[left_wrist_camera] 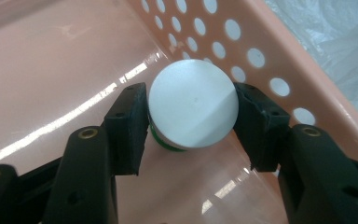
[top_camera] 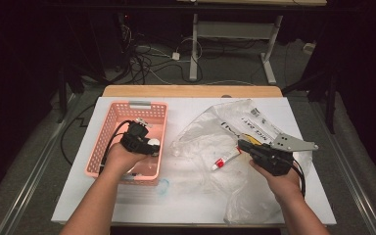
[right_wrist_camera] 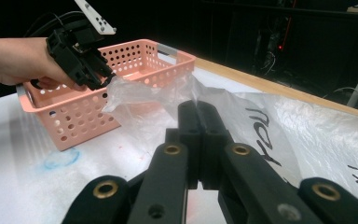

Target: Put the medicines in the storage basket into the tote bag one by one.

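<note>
Two hands work my counter (top_camera: 78, 196) from above: the left gripper (top_camera: 144, 142) sits inside the pink basket (top_camera: 108, 128), the right gripper (top_camera: 247, 147) over the clear plastic bag (top_camera: 210, 132), near a small tube (top_camera: 225, 158).

Left gripper view: my pads (left_wrist_camera: 130, 123) pinch a white-capped round container (left_wrist_camera: 193, 109) beside the basket's perforated wall; its smooth cap could slip.

Right gripper view: jaws pressed together on the bag film, I judge; the crumpled film could snag the basket (right_wrist_camera: 135, 70).
</note>
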Motion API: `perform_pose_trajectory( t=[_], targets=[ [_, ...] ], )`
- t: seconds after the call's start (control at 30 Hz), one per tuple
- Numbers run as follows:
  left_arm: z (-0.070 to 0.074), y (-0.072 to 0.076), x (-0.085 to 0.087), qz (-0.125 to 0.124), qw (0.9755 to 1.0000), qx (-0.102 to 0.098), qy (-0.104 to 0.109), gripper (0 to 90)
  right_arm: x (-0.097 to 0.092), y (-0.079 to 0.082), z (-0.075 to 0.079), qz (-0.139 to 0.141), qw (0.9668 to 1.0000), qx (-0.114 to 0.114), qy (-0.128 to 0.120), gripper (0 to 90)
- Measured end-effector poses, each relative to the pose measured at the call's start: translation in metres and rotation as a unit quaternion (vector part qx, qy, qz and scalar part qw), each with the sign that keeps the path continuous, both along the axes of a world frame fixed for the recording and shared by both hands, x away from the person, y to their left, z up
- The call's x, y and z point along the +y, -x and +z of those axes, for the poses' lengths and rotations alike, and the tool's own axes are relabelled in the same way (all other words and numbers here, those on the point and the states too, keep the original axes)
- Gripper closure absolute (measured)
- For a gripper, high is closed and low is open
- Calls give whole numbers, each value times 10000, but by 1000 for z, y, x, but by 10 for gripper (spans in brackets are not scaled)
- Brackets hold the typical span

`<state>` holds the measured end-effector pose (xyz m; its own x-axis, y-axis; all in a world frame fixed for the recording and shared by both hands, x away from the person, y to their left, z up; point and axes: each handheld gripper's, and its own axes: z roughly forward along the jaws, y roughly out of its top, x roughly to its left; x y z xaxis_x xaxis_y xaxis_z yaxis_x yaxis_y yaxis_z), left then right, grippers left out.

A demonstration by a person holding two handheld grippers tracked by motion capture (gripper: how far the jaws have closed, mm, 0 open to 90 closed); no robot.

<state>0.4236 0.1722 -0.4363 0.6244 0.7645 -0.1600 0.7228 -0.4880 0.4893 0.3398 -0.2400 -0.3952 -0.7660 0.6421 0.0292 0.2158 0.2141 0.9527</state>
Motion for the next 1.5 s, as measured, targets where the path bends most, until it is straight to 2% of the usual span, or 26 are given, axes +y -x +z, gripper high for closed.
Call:
perform_pose_trajectory(
  t=[0.27, 0.5, 0.63, 1.07, 1.17, 1.3, 1.5],
  targets=[
    [-2, -4, -2, 19, 10000, 32, -70, 469, 0, 0, -1, 4, 10000, 11, 3, 900],
    [-4, -7, -1, 55, 10000, 50, -25, 468, 0, 1, 0, 9, 10000, -7, 13, 900],
    [-6, -8, -3, 97, 9999, 0, -112, 459, 0, 1, 1, 6, 10000, -1, -5, 900],
    [-5, -8, -4, 134, 9997, -95, -180, 480, 1, 0, -1, 23, 10000, -3, 17, 900],
    [0, -7, -1, 204, 9997, -158, -51, 481, 1, 1, 0, 19, 10000, -14, 19, 900],
    [5, -3, 1, 253, 9994, -223, -10, 481, 0, 1, 0, 2, 10000, -15, 2, 900],
    [19, 9, 5, 290, 9982, -513, 76, 481, -1, 2, 1, -9, 10000, -26, -2, 900]
  ],
)
